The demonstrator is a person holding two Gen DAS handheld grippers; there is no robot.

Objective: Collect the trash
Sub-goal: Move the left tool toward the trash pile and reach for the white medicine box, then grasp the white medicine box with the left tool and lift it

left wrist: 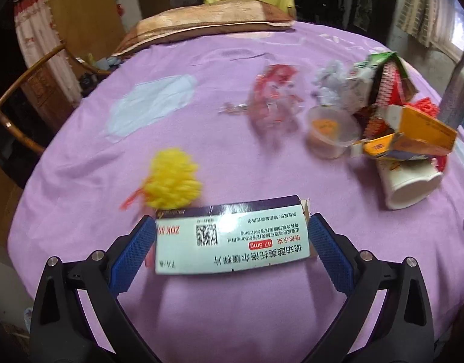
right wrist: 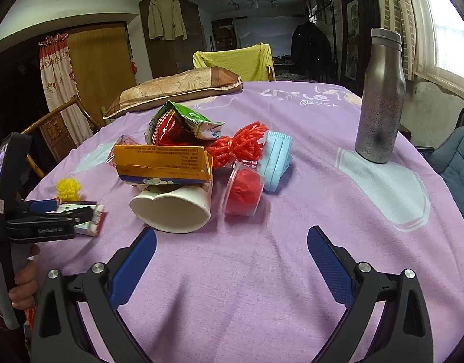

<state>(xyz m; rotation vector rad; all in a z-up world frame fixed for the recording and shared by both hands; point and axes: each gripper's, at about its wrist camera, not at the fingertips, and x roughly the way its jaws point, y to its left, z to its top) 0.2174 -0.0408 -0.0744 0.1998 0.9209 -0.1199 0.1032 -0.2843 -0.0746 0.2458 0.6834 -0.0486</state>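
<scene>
One paper cup [right wrist: 171,211], two plastic tubs [right wrist: 243,192] [left wrist: 331,131], two cartons [right wrist: 164,163] [left wrist: 232,239], one mask [right wrist: 276,160], one bottle [right wrist: 380,96].

left gripper [left wrist: 232,236]: my jaws clamp the box ends | right gripper [right wrist: 232,251]: jaws spread wide, nothing held

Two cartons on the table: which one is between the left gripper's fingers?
The white medicine box with the QR code and purple edge, lying flat between the left gripper fingers. The orange carton sits apart, atop the trash pile on the tipped paper cup.
</scene>
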